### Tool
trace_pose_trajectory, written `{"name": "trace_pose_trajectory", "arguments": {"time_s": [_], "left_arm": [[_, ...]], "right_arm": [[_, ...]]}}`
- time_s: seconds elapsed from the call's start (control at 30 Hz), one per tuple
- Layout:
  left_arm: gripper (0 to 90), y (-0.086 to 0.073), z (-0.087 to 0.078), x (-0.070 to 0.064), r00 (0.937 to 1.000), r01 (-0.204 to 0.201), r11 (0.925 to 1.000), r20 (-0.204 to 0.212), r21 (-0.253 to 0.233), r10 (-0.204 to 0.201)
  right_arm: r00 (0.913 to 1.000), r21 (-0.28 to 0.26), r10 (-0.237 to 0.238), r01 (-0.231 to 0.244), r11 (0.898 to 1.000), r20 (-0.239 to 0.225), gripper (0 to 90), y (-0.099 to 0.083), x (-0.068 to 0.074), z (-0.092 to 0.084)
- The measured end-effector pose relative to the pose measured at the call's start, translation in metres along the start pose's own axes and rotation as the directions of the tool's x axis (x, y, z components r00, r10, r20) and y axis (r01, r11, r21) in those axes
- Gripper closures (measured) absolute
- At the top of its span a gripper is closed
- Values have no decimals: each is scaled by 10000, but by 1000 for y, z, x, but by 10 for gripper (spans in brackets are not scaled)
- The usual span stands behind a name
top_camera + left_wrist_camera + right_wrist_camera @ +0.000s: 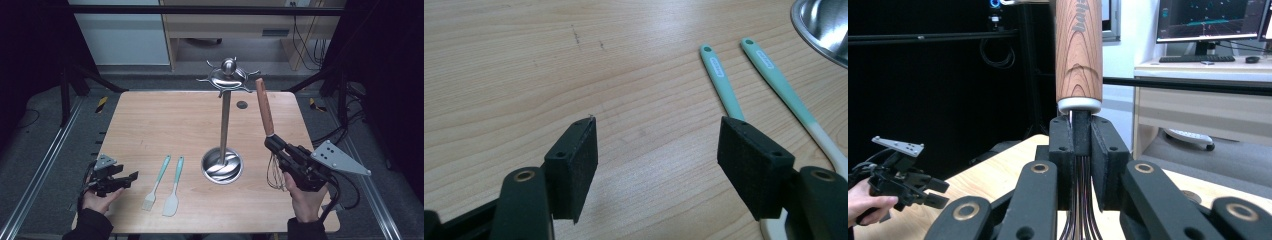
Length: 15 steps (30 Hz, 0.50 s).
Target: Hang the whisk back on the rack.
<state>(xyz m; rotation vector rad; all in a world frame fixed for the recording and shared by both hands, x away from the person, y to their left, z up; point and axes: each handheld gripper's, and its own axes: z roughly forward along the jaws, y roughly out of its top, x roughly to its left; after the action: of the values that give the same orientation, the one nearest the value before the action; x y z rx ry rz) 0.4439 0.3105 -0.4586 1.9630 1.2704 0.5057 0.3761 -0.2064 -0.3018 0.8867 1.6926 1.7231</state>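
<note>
Clamping whisk (1079, 55) below its wooden handle, right hand-held gripper (1081, 142), handle lettering unreadable, left hand-held gripper (656, 150) wide open, empty.

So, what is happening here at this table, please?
A person works with two handheld grippers. The right gripper is shut on a wooden-handled whisk, held handle up beside the steel utensil stand. The left gripper rests open near the table's left edge. A brush and a spatula, both teal-handled, lie flat on the wood.

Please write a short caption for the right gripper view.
Right gripper shut on a whisk, wooden handle upright.
</note>
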Motion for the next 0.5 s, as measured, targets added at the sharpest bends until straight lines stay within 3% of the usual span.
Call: {"name": "trace_pose_trajectory", "arguments": {"time_s": [0.5], "left_arm": [[320,0,0,0,10000,18,10000,-2,-9,-18]], "right_arm": [[9999,245,-51,55,9997,-147,811,-6,3,10]]}}
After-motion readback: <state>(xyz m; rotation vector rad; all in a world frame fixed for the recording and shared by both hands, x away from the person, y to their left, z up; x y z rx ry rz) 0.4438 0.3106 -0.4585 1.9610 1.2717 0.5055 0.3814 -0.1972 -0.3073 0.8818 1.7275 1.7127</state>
